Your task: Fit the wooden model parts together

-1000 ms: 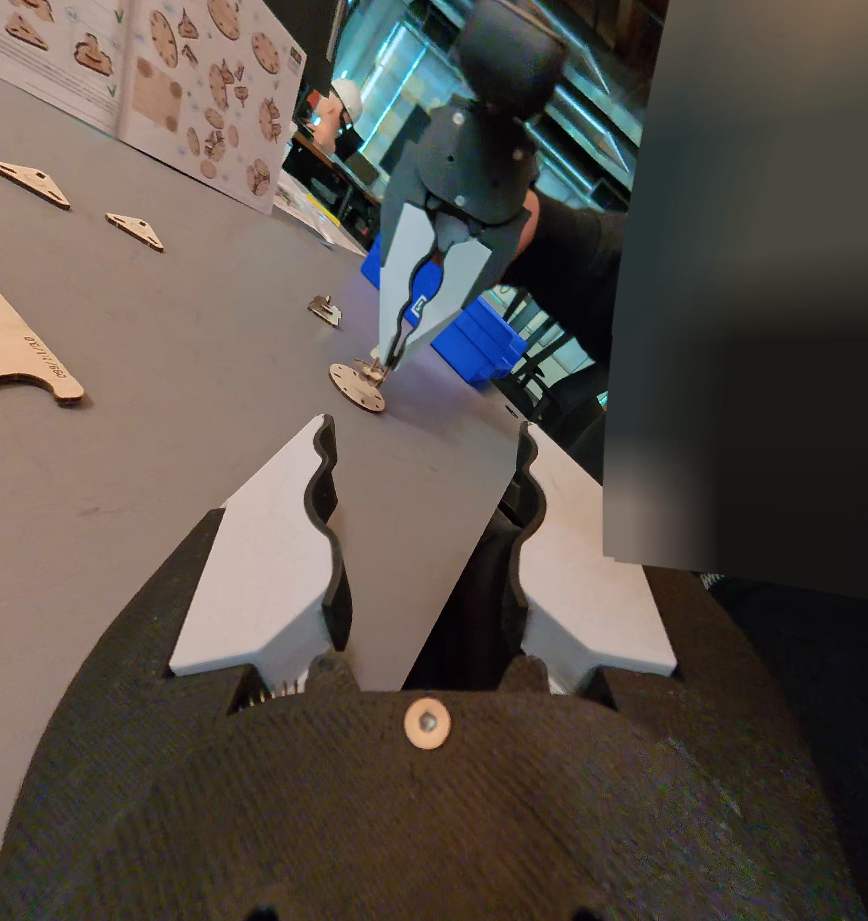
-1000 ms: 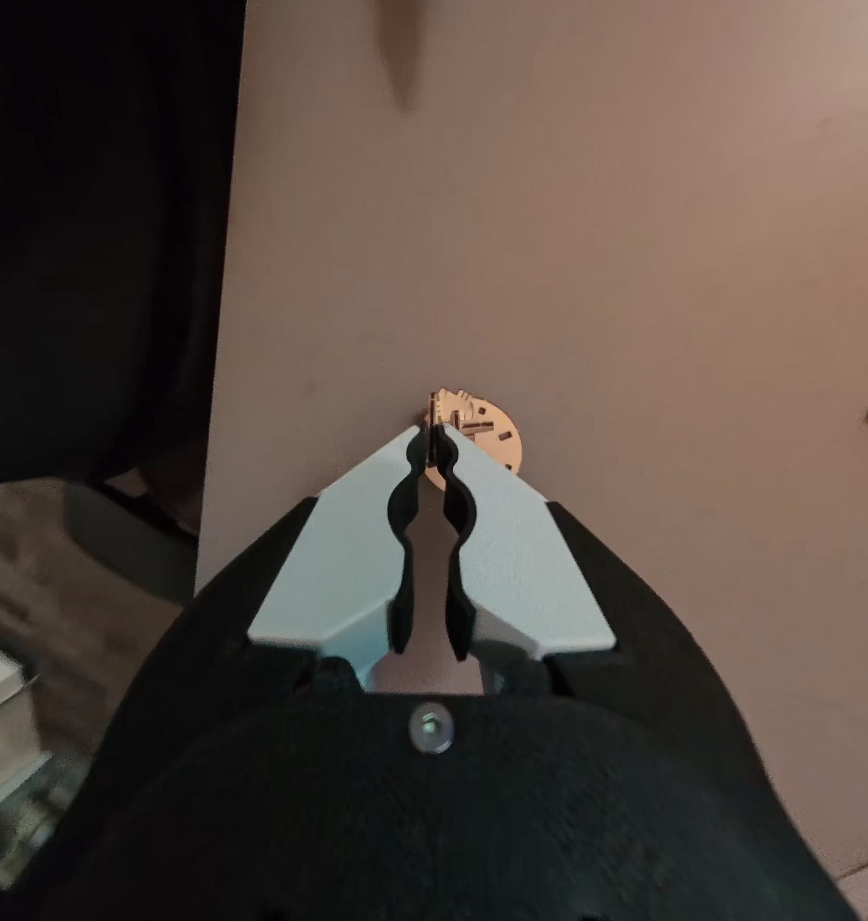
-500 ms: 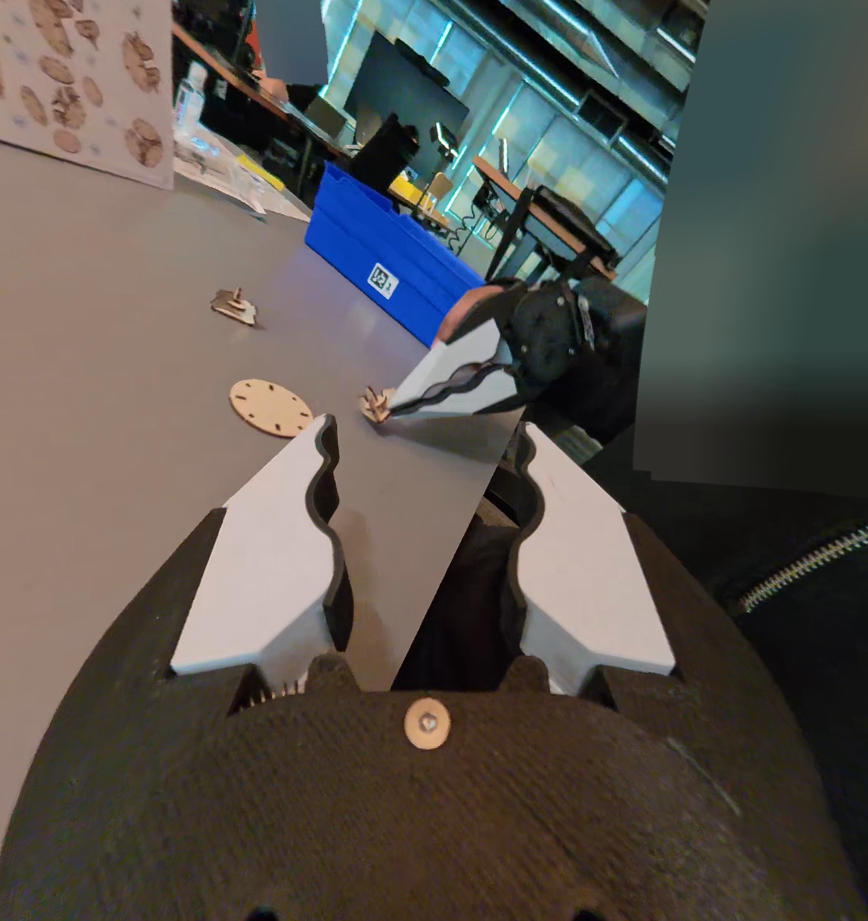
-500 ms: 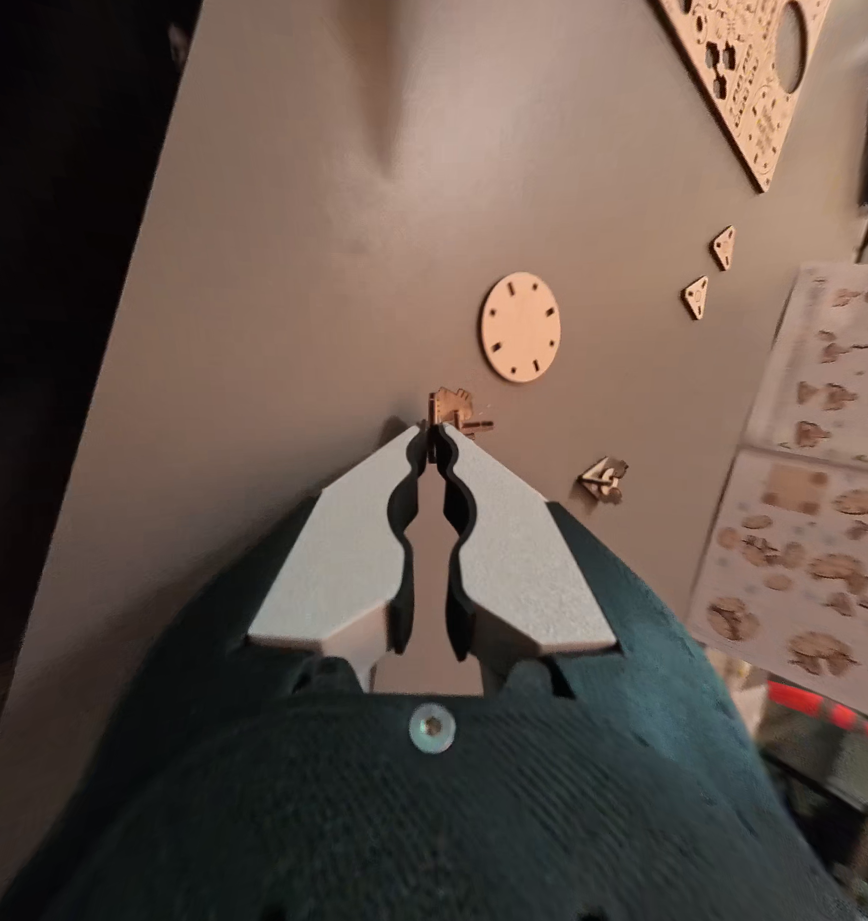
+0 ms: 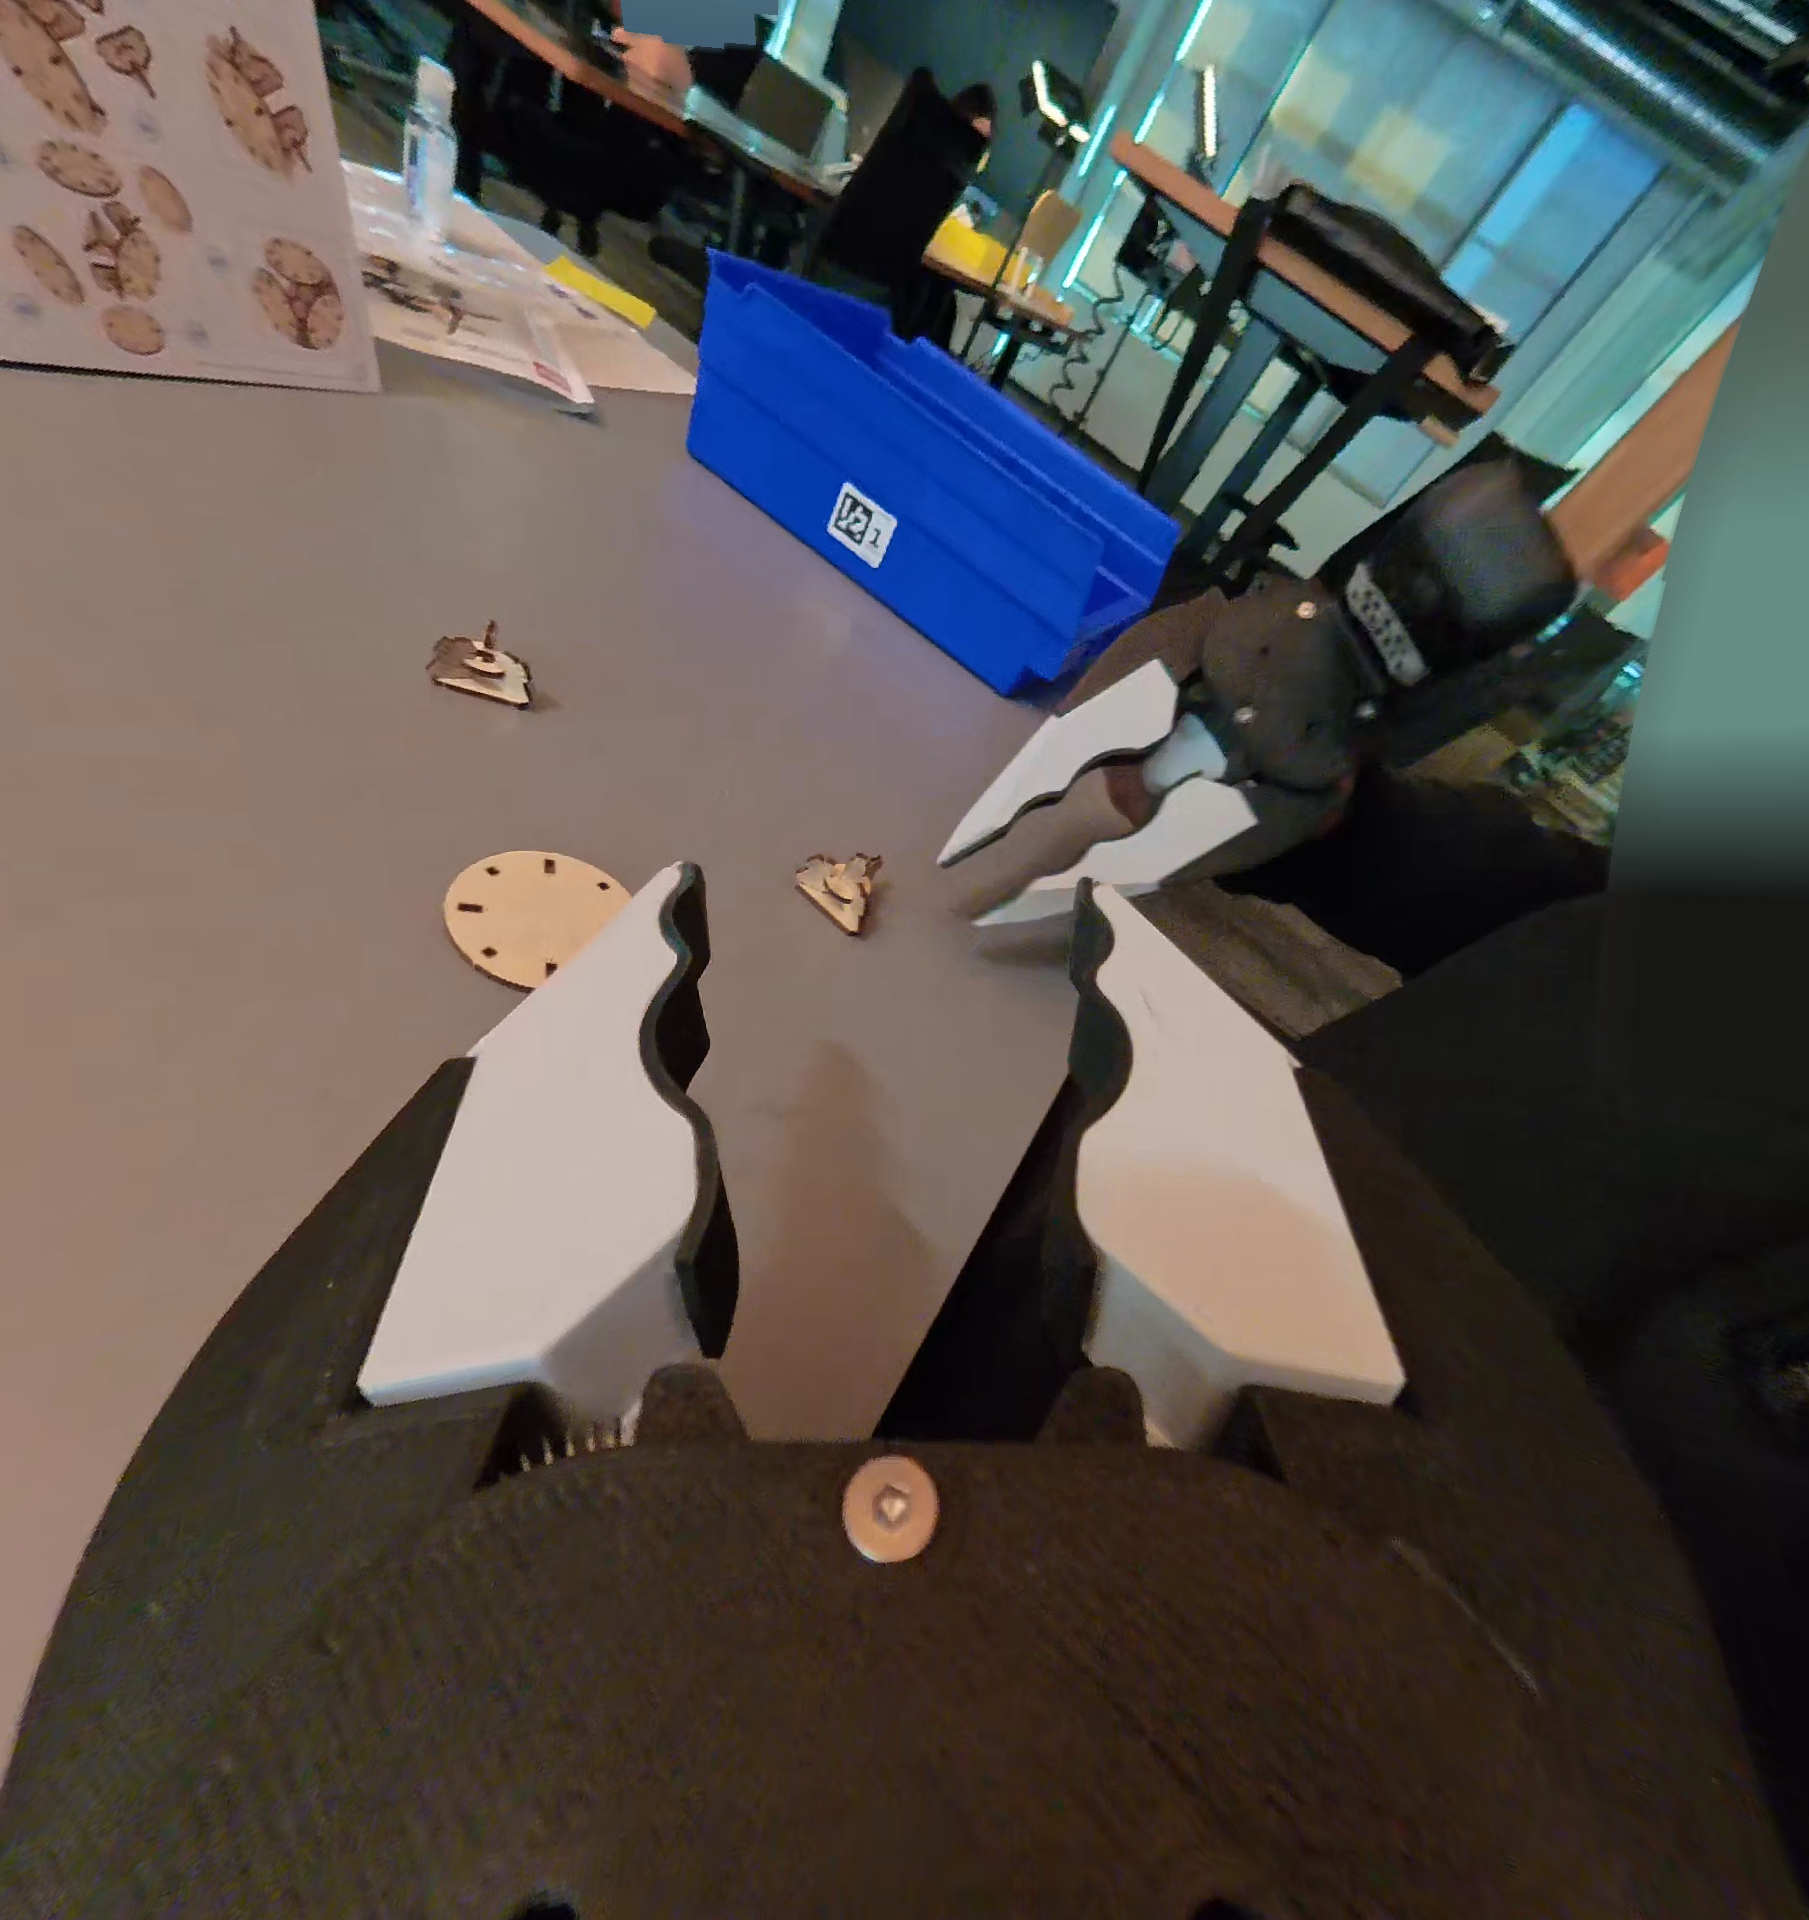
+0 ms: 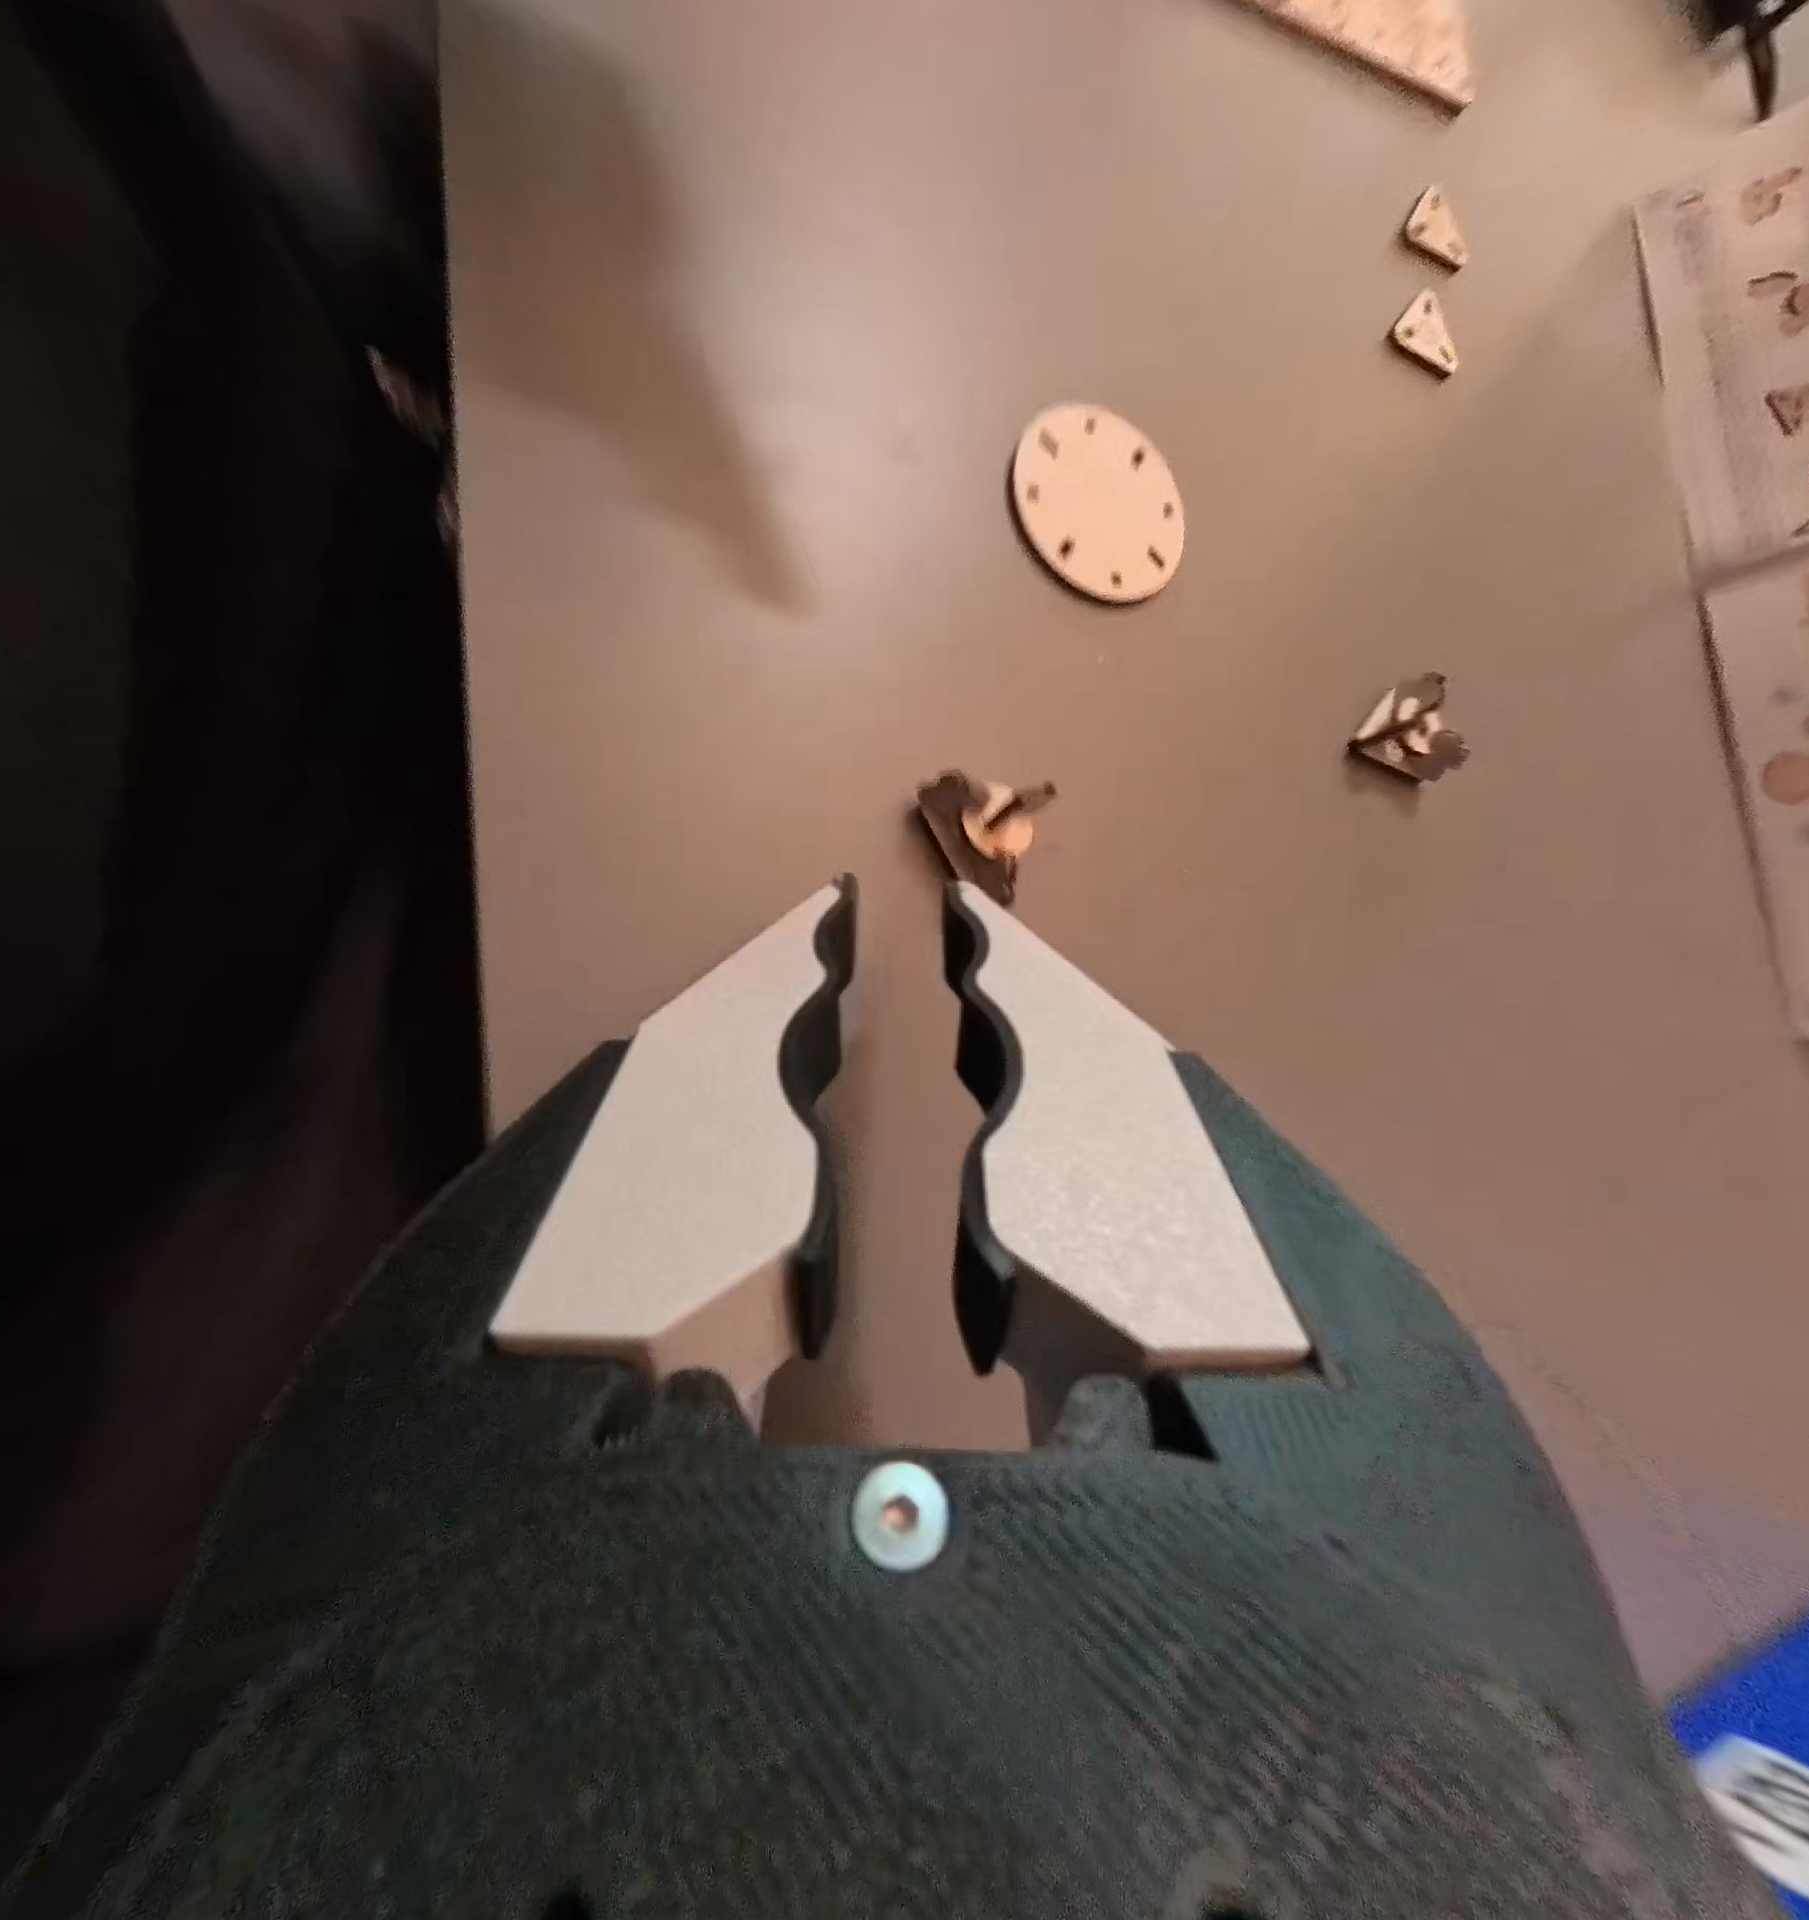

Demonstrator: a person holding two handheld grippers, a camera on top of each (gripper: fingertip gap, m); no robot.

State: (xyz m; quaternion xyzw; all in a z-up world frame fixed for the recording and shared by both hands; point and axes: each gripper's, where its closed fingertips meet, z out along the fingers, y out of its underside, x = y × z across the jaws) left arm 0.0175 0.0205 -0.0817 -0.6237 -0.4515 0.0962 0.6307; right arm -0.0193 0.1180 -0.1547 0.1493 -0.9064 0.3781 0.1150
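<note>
A small wooden assembly, a triangular piece with a peg and washer (image 6: 983, 836), lies on the grey table just past my right gripper (image 6: 898, 891), whose jaws stand a little apart with nothing between them. It also shows in the left wrist view (image 5: 840, 886), with the right gripper (image 5: 967, 891) beside it. A round wooden disc with slots (image 5: 531, 914) lies on the table, seen too in the right wrist view (image 6: 1097, 501). A second small assembly (image 5: 479, 670) sits farther back, at the right in the right wrist view (image 6: 1407, 740). My left gripper (image 5: 884, 899) is wide open and empty above the table.
A blue bin (image 5: 910, 488) stands at the table's far edge. An instruction sheet (image 5: 141, 187) lies at the back left. Two small wooden triangles (image 6: 1428, 281) and a large wooden parts sheet (image 6: 1388, 52) lie far off. The table edge (image 6: 458, 727) runs along the left. Spacing between my two grippers at the tips: around 15 centimeters.
My right gripper carried the small assembly away from the disc, set it on the table, opened and drew back a little. The left gripper stayed open while its view swung right.
</note>
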